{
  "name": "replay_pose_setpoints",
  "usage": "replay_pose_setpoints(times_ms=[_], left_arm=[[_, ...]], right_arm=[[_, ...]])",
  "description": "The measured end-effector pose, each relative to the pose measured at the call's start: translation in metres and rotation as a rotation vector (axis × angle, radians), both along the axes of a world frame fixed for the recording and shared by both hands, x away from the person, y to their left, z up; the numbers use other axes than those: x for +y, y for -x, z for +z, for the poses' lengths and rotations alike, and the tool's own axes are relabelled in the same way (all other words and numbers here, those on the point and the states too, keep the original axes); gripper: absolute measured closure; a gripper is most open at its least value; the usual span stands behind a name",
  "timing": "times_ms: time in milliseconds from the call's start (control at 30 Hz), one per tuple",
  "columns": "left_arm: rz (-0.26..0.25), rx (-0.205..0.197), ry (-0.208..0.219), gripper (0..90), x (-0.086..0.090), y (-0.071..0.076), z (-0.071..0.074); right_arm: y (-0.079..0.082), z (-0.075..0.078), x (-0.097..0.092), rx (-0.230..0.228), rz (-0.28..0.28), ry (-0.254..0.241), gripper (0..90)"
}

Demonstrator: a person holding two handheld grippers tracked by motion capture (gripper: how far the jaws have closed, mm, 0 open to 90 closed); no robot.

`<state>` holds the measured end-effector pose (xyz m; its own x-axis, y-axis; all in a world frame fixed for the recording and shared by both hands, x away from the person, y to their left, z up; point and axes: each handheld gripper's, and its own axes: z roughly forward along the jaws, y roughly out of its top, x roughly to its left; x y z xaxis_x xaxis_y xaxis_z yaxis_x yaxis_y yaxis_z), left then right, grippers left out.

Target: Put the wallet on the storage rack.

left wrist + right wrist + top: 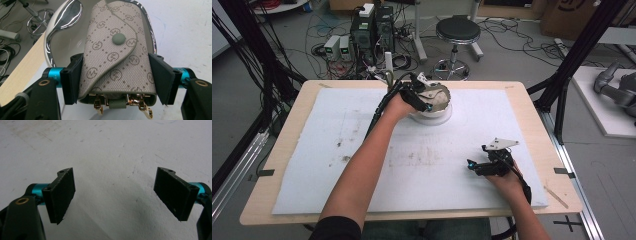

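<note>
1. Key pouch [113,57]: beige woven fabric printed with ringed "M" marks and dotted diagonal lines, grey-green piping along the edges, one curved flap fastened by a round grey-green snap. Gold-coloured clasps [136,102] and a short grey-green tab hang from its open near end. It sits clamped between the two black jaws of the left gripper [115,75], one pad pressing each long side, and lies over the mouth of the bowl [53,50] at the far middle of the table.
2. Bowl: white, with a shiny chrome rim and a white inner wall visible to the left of the pouch in the left gripper view. In the high view it [444,114] stands on the white mat near the far edge, partly covered by the pouch [436,96].
3. Left gripper [428,98]: held in the person's left hand, arm stretched forward across the mat; jaws closed on the pouch, teal bars showing behind both pads.
4. Right gripper [473,165]: held in the right hand low over the near right part of the mat, well apart from the bowl. In the right gripper view its [115,195] jaws stand wide apart with bare mat between them; nothing is gripped.
5. Mat [107,152]: white foam sheet, scuffed and smudged with grey marks, covering most of the table [282,165].
6. Table: light wood top, taped at the corners.
7. Stool [457,31]: black round seat on a chrome base, on the floor beyond the table.
</note>
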<state>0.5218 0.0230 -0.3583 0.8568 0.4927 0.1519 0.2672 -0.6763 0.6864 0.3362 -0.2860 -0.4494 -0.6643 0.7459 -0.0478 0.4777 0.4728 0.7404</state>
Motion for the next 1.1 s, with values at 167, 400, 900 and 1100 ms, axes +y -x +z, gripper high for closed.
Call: replay_pose_setpoints(times_ms=[167,400,900,1100], left_arm=[[0.013,-0.006,-0.01,32.4,-0.002,-0.003,0.0],[0.037,-0.03,-0.003,29.2,-0.004,-0.004,-0.001],[0.029,-0.021,0.161,21.5,0.018,0.018,0.02],[0.027,-0.024,0.213,21.3,0.039,0.039,0.024]], right_arm=[[0.0,0.0,0.0,0.001,-0.002,0.001,17.6],[0.001,0.0,-0.001,0.0,0.003,0.001,17.6],[0.0,0.0,-0.001,-0.009,-0.001,0.005,17.7],[0.001,0.001,0.0,-0.01,-0.001,0.0,17.6]])
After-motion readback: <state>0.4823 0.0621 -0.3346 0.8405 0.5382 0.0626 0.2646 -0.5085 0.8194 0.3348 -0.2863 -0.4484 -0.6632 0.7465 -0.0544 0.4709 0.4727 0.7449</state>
